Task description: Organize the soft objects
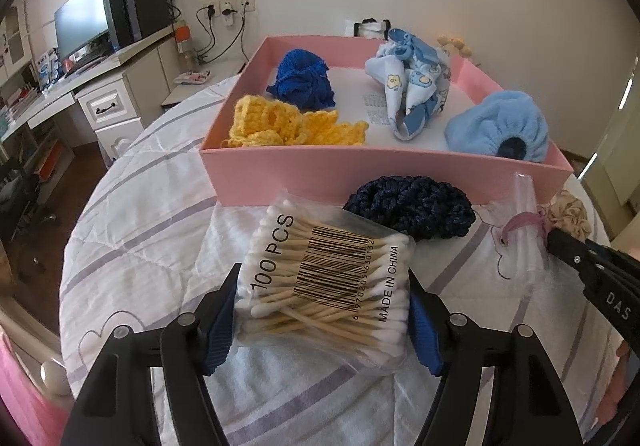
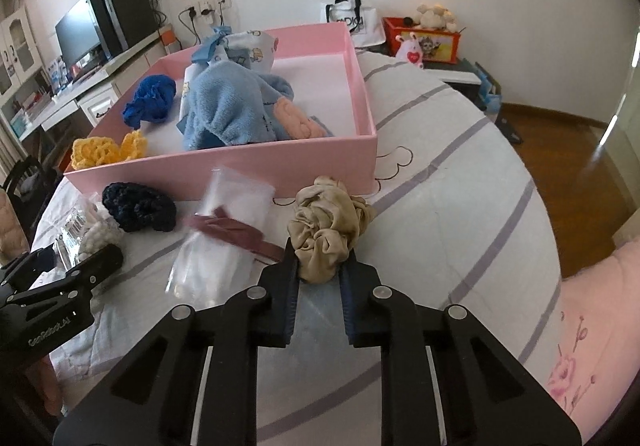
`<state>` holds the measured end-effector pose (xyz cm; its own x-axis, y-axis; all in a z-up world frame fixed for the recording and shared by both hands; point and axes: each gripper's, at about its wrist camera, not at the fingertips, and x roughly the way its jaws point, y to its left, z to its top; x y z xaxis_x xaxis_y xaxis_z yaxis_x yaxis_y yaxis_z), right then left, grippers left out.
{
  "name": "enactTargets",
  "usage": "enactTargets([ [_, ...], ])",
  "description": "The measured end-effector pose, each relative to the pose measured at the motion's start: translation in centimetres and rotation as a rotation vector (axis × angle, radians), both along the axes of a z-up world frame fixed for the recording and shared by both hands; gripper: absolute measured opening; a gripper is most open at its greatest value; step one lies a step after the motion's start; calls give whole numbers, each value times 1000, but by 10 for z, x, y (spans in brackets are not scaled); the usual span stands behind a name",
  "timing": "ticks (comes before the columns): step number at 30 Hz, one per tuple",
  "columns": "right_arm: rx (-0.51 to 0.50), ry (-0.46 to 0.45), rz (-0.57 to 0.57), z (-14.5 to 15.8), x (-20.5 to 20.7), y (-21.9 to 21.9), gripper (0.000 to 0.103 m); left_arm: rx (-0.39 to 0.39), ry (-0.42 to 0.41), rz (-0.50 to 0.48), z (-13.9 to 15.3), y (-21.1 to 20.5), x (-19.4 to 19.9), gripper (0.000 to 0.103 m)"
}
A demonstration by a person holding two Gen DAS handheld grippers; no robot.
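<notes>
A box (image 1: pixel 376 173) sits on the bed (image 1: pixel 152 205), toward its far edge. Inside the box, two crocheted pieces (image 1: pixel 296 121) lie at the left, a bundle of printed cloths (image 1: pixel 412 85) at the middle back, and a terry cap (image 1: pixel 496 125) at the right front. Just before the box's near wall lie a knitted scrunchie (image 1: pixel 412 205), a packet of cotton swabs (image 1: pixel 328 282) nearer the bed's near edge, a plastic bag (image 2: pixel 224 230) to their right, and a fabric scrunchie (image 2: pixel 328 226) further right.

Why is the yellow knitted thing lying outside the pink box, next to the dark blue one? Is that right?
Not quite. The yellow knitted thing lies inside the pink box, as the left wrist view shows. Only the dark blue one lies outside.
</notes>
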<state>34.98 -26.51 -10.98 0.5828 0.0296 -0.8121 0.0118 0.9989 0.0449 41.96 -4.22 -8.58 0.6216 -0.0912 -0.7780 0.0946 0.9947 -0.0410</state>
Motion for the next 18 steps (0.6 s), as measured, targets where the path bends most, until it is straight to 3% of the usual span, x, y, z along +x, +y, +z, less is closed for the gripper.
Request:
enactTargets([
  [18,2,-140,34,57,-54,21,17,-13,-149,29,62,11,-78,68],
])
